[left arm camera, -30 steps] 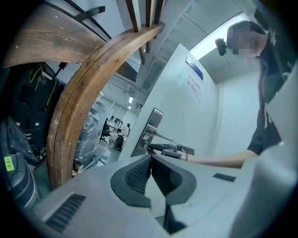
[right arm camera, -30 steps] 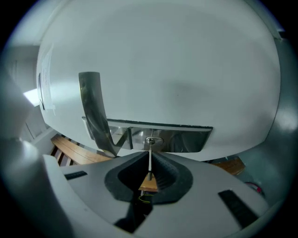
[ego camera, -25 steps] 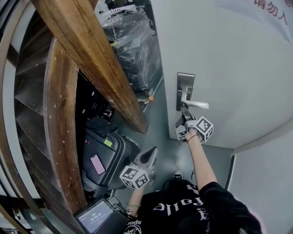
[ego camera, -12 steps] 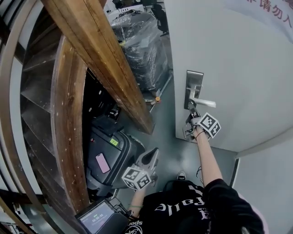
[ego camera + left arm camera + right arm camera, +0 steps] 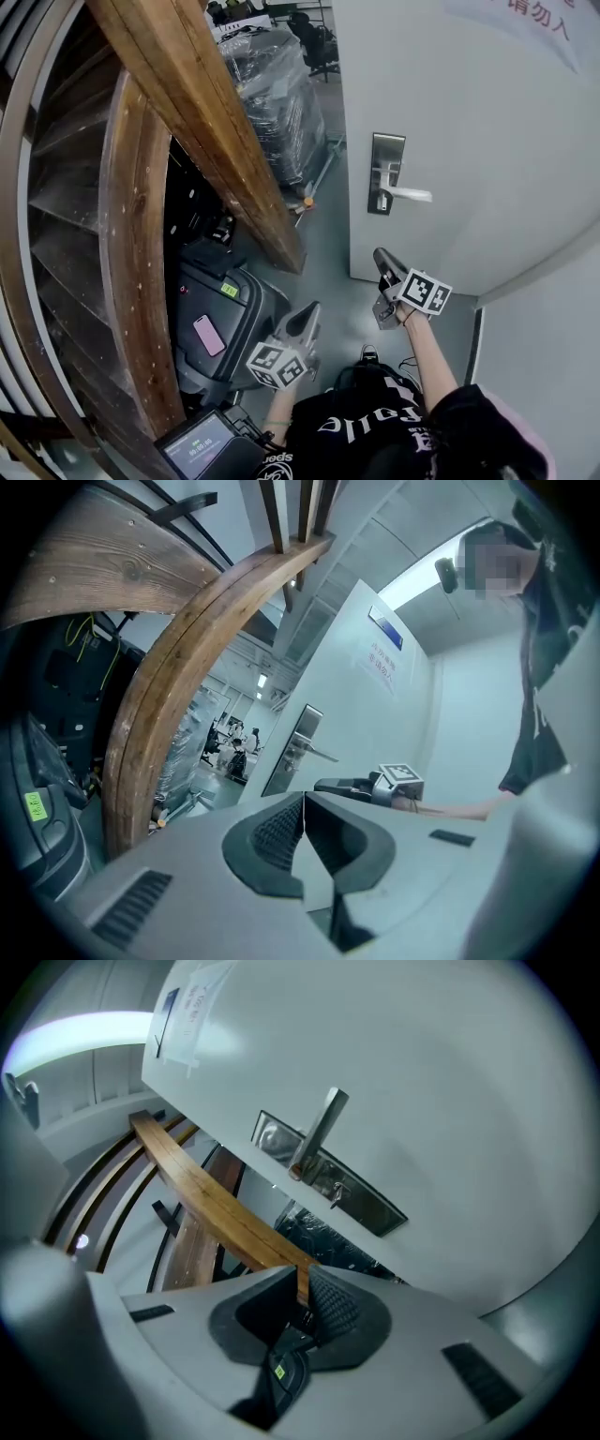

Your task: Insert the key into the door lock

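Observation:
A steel lock plate with a lever handle sits on the grey door. A small key sticks out of the plate under the handle; in the right gripper view the key juts from the plate. My right gripper hangs below the lock, clear of the door, its jaws a narrow slit apart and holding nothing. My left gripper is low by my body, shut and empty.
A curved wooden stair beam slants across the left. Beneath it stands a black case with a phone on it. A plastic-wrapped pallet stands beyond the door edge. A screen device is at bottom left.
My right gripper has drawn back and down from the lock plate, and the key stays in the lock. The left gripper has hardly moved.

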A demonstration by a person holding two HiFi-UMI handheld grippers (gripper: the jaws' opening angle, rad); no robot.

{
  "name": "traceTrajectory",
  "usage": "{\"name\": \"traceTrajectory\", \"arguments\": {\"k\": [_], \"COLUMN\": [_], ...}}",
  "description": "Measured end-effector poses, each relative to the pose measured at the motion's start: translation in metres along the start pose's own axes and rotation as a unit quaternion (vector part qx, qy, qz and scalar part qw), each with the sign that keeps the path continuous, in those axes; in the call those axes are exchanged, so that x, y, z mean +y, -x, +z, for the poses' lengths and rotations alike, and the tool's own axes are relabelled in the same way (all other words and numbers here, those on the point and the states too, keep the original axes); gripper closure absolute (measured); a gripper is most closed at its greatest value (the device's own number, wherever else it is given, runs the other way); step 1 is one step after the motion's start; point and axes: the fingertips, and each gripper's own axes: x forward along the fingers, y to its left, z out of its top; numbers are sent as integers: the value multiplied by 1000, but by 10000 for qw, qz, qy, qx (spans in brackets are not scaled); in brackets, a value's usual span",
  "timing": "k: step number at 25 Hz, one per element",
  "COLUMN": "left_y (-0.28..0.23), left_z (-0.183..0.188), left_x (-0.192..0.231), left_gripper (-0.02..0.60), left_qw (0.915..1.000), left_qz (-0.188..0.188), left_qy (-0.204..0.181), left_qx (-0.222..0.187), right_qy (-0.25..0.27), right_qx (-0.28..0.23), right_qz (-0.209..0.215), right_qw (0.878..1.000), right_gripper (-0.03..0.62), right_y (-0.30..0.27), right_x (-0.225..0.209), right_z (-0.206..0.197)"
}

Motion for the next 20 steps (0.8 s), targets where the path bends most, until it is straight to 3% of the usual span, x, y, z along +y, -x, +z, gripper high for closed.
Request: {"name": "traceTrajectory", "arguments": {"k": [8, 15, 20], "left_y": [62, 120, 147], "left_z": [-20, -55, -58], "left_x": [-20, -51, -75], "left_gripper": [575, 575, 575], "left_qw": [9986, 9944, 9929], "left_qz": [-494, -921, -1098], "left_qy": [36, 173, 202], "left_qx": [165, 497, 409], "right_qy": [-51, -164, -104], "right_qx": [9, -63, 5], "right_qz": [-36, -383, -426], "right_qw": [10000, 9991, 9990], "right_gripper": [549, 561, 566], "right_y": [83, 160, 197], "right_x": [64, 86, 107], "right_z": [-90, -161, -190]}}
